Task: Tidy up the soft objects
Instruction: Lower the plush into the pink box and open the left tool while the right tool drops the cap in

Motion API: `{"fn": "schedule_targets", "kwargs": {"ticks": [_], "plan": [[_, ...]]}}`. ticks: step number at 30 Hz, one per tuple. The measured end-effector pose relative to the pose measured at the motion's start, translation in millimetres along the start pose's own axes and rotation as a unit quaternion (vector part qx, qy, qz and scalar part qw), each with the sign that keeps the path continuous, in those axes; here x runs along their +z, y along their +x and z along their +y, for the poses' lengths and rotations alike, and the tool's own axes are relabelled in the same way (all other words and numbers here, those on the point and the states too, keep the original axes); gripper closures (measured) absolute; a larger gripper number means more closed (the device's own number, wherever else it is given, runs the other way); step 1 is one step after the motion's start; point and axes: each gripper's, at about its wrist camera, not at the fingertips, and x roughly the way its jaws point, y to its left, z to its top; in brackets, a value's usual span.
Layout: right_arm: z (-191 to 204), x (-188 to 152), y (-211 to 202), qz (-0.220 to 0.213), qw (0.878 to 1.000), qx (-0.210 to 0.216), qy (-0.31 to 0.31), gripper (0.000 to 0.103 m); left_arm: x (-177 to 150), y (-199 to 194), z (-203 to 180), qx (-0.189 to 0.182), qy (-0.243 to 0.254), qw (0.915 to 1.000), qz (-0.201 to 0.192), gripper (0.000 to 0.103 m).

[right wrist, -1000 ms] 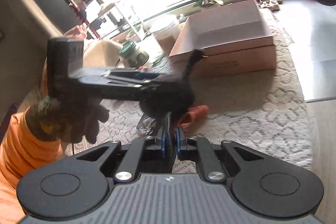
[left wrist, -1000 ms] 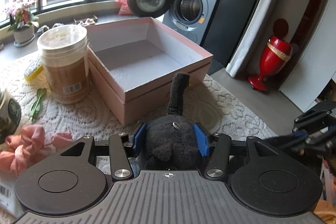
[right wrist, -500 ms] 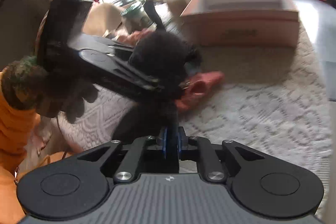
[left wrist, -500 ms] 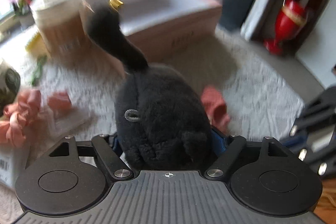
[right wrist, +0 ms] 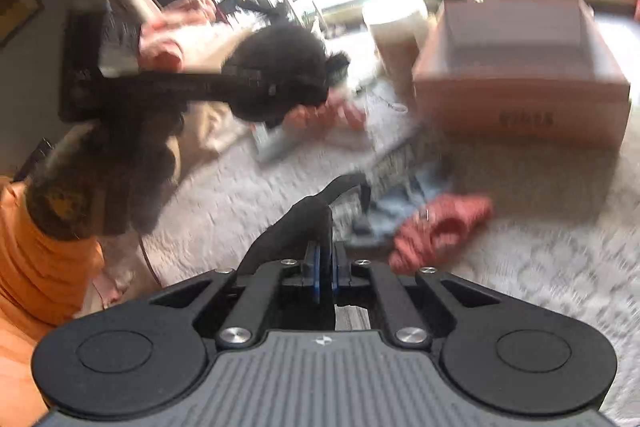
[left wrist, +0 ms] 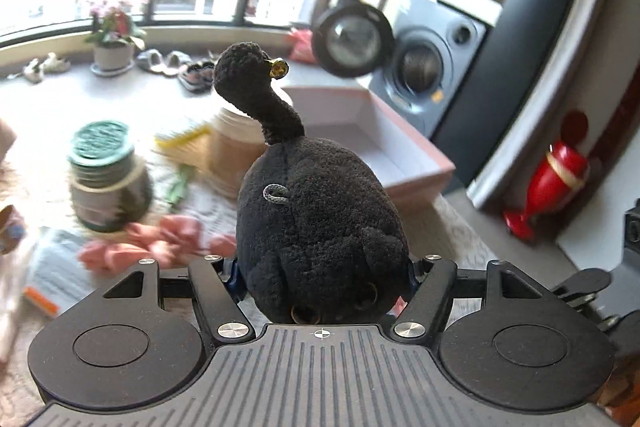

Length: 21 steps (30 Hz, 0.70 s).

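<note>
- My left hand-held gripper is pinching the black plush toy by its body, holding it up off the counter, its long neck rising away from me.
- From the right wrist view, that toy hangs left of the pink box, well apart from it.
- The box sits open beyond the toy, beside a tan jar.
- My right hand-held gripper has its blue pads pressed together; a black strap lies at them, but I cannot tell if it is pinched.
- A pink scrunchie lies on the lace cloth just ahead, on the right.
</note>
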Motion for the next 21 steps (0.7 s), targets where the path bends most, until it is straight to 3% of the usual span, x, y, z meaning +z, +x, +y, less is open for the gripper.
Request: {"fn": "schedule_targets", "kwargs": {"ticks": [3,6,12,17,21], "plan": [[7.1,12.3,-24.7,-0.033,0.999,-0.009,-0.010,0.098,-1.0,-11.7,1.6,0.003,-0.006,0.9999,-0.008,0.031],[7.6,22.6,-52.4,-0.063,0.996,-0.051,-0.024,0.098,-9.4,-14.0,-11.0,-0.001,0.015,0.9998,0.009,0.031],[-6.8,41.9,-104.7,-0.123,0.982,-0.142,-0.022,0.098,-16.4,-4.1,-49.1,-0.056,0.058,0.9960,0.038,0.031],[-18.6,87.3,-126.4,-0.181,0.969,-0.165,-0.020,0.098,22.6,6.6,-74.4,-0.064,0.092,0.9936,-0.015,0.031],[-35.9,144.6,-99.9,-0.201,0.960,-0.195,-0.026,0.098,70.9,51.6,-80.7,-0.073,0.100,0.9912,-0.047,0.027]]}}
